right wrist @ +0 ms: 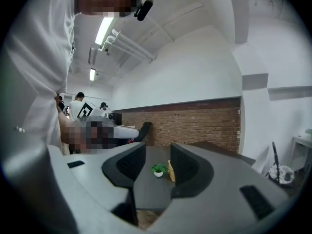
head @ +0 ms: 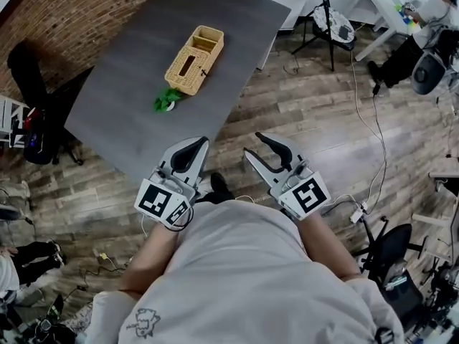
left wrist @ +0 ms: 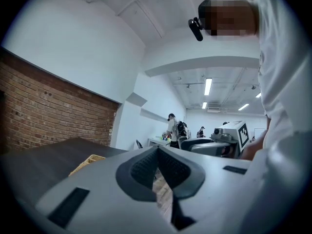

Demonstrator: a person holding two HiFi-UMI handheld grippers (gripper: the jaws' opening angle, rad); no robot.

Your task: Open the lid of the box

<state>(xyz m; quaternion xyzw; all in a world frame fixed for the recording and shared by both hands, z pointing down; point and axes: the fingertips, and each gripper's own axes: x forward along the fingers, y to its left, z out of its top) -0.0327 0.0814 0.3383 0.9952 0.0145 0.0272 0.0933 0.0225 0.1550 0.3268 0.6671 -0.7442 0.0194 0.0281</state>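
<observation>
Closing in on the table looks like the step in hand. Both tongs sit close to the person's body over the wood floor, well apart from the wicker box. The box lies lengthwise near the middle of the dark tabletop, w/ a small green plant just beside its near end. Its woven lid looks flat and down, so the task proper isn't started, I'd say.

The left gripper has its 2 jaws pressed together at the tips, nothing between them. The right gripper has its jaws spread and empty; its own view shows the plant and a box corner far off through the gap.

To do this well:
- Approach square to the box's long side, both grippers level.
- Avoid the plant.
- Prob. steady the base w/ 1 gripper and lift the lid edge w/ the other, since a light basket may slide.
- Which edge hinges can't be told from here.
</observation>
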